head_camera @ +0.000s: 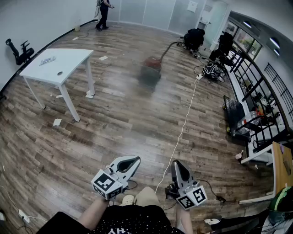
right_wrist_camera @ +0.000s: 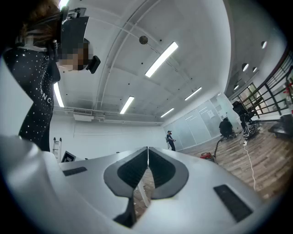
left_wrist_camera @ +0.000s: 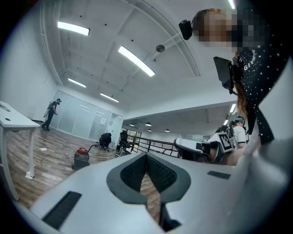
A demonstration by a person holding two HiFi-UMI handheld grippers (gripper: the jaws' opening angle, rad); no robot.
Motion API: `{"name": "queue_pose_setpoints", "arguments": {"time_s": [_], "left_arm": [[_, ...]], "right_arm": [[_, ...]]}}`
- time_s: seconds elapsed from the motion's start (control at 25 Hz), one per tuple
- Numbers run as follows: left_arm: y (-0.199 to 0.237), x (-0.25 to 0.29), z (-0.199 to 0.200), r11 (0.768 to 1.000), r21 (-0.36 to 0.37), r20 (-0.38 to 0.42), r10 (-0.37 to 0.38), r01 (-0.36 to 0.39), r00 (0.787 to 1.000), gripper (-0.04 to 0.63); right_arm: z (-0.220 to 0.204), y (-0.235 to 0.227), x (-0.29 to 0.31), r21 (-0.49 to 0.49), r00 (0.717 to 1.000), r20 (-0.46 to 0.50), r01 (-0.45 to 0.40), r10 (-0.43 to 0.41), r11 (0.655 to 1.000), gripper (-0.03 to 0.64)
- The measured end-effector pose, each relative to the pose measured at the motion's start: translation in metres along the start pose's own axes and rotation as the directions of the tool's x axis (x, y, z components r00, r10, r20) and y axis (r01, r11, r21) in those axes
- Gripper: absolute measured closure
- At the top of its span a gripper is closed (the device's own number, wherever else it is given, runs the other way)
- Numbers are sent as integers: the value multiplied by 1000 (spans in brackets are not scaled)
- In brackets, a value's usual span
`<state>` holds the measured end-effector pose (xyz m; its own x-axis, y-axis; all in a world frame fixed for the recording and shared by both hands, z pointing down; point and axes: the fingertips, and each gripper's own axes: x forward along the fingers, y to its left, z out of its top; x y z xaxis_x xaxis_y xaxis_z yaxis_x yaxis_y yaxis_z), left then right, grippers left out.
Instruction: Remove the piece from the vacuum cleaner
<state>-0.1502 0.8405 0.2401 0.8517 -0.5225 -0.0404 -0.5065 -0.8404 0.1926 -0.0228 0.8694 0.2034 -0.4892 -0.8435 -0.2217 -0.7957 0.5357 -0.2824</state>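
The vacuum cleaner (head_camera: 151, 68), a red and grey canister with a dark hose (head_camera: 168, 47), stands on the wooden floor far ahead, blurred in the head view. It shows small in the left gripper view (left_wrist_camera: 82, 158) and tiny in the right gripper view (right_wrist_camera: 207, 156). My left gripper (head_camera: 136, 160) is held low near my body, jaws shut with nothing between them. My right gripper (head_camera: 176, 163) is beside it, also shut and empty. Both are far from the vacuum cleaner.
A white table (head_camera: 57, 65) stands at the left. A white cable (head_camera: 183, 128) runs along the floor from near my feet toward the back. Railings and shelves with clutter (head_camera: 252, 100) line the right side. A person (head_camera: 103, 13) stands at the far wall; another crouches by bags (head_camera: 194, 39).
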Motion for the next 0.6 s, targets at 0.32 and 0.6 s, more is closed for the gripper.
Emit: {"name": "queue_pose_setpoints", "arguments": {"time_s": [0.32,0.6], "left_arm": [[53,42,0,999,17,-8,47,-46,999,595],[122,122,25,995,44,3,84,-84,996,595]], "right_arm": [[3,-51,47,21,1000,18,-12,12,1000,607],[18,-131,114,30,999,13,-48,47,998,607]]}}
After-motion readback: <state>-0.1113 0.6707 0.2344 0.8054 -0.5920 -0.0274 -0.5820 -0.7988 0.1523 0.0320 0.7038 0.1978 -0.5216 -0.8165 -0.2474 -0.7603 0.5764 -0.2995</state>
